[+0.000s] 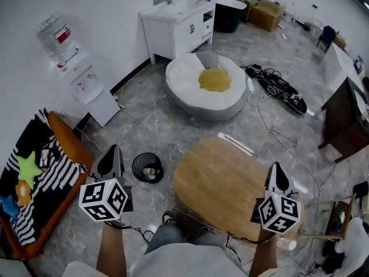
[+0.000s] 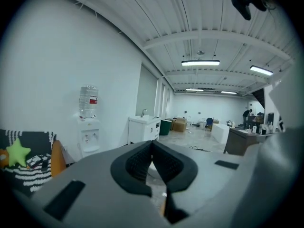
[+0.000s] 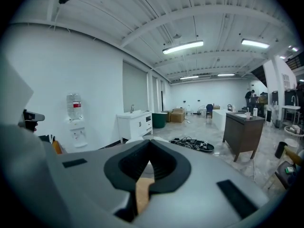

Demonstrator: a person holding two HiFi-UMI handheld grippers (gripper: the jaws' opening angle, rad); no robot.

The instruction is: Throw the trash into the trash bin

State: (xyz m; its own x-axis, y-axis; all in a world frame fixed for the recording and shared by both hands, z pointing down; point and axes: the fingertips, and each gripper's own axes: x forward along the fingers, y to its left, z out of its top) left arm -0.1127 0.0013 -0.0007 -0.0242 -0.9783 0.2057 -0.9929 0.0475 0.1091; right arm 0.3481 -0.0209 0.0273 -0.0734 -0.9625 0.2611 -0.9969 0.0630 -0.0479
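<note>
Trash (image 1: pixel 151 172) lying inside bin (image 1: pixel 138 161), on floor just left of table (image 1: pixel 225 183) and just right of left gripper (image 1: pixel 109 154). Judged largely done, going by present layout: no trash seen on table top, none in either gripper. Left gripper shut tight, jaws pressed together with nothing between, pointing out over room and not at bin. Right gripper (image 1: pixel 278 175) likewise closed and empty, over table's right edge. Possibly left to do: white strip (image 1: pixel 235 144) at table's far edge, nature unclear, perhaps litter, perhaps not; small pale item (image 1: pixel 286 244) below right gripper, too small to identify. Otherwise nothing evident to collect within reach. Surroundings: beanbag (image 1: pixel 190 79) with yellow cushion (image 1: pixel 214 79) beyond table; white cabinet (image 1: pixel 176 33) with sink against far wall; water cooler (image 1: pixel 86 85) at left wall; orange sofa (image 1: pixel 72 149) with striped throw (image 1: pixel 57 175) and green star toy (image 1: pixel 27 169) at far left; cable tangle (image 1: pixel 277 88) on floor right of beanbag; dark desk (image 1: pixel 346 120) at right edge. Obstructions: none seen between left gripper and bin. Thin cord trailing across floor right of table, judged a trip risk for any walk toward that side. Bin mouth open and unobstructed.
</note>
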